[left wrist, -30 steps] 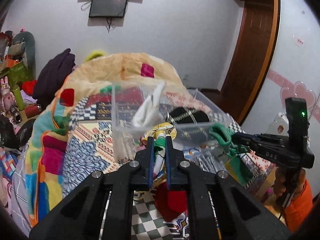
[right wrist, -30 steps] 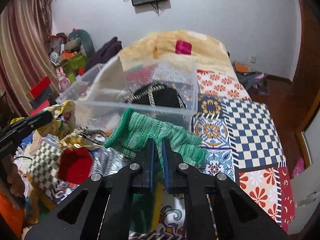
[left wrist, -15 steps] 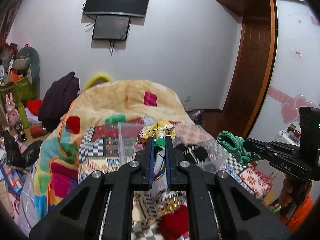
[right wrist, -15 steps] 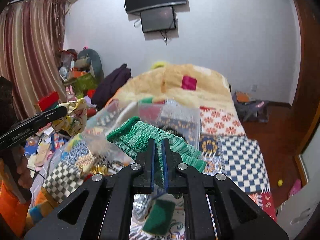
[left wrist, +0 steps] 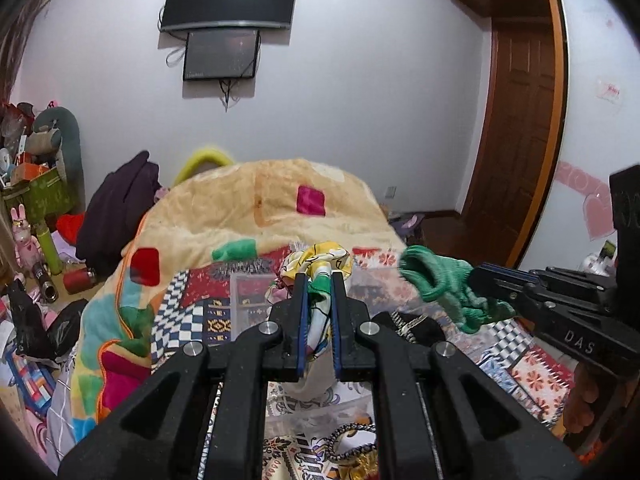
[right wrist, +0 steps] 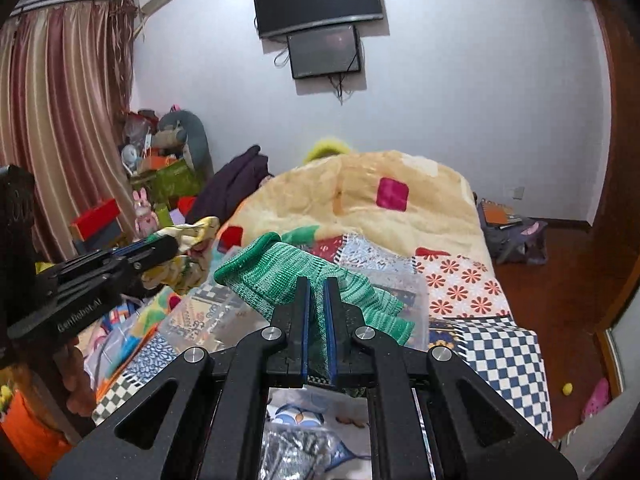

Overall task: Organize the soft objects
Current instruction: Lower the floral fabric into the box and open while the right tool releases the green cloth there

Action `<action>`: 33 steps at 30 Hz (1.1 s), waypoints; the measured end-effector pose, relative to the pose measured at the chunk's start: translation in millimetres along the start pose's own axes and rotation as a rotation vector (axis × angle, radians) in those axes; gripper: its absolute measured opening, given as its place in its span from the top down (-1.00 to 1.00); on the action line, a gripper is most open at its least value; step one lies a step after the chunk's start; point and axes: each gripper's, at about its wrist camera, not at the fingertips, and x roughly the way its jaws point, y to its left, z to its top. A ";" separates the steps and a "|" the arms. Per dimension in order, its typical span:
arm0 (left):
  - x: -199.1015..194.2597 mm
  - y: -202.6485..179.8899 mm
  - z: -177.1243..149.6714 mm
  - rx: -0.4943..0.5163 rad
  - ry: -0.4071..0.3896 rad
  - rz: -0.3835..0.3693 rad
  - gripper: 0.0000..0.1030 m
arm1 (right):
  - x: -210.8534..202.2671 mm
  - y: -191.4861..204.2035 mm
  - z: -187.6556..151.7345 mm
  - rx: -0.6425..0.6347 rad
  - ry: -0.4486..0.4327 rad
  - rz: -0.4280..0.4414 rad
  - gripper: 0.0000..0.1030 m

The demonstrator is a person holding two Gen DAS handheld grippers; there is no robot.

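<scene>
The left tool [left wrist: 319, 280] is clamped on a yellow patterned scarf [left wrist: 320, 258], held up above the bed [left wrist: 256, 200]. The right tool [right wrist: 316, 286] pinches a green knit glove [right wrist: 280, 276] over a clear plastic bin [right wrist: 404, 292].

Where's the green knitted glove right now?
The green knitted glove is pinched in the right gripper, held above the clear plastic bin on the bed, right of the left gripper's yellow patterned cloth.

Patchwork bed [right wrist: 460, 292]; clear bin [right wrist: 396, 284]; fleece blanket [right wrist: 360, 200]
</scene>
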 end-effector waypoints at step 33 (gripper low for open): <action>-0.1 -5.2 -27.5 0.049 0.131 -0.068 0.06 | 6.2 -7.6 -14.9 -0.047 0.148 -0.026 0.00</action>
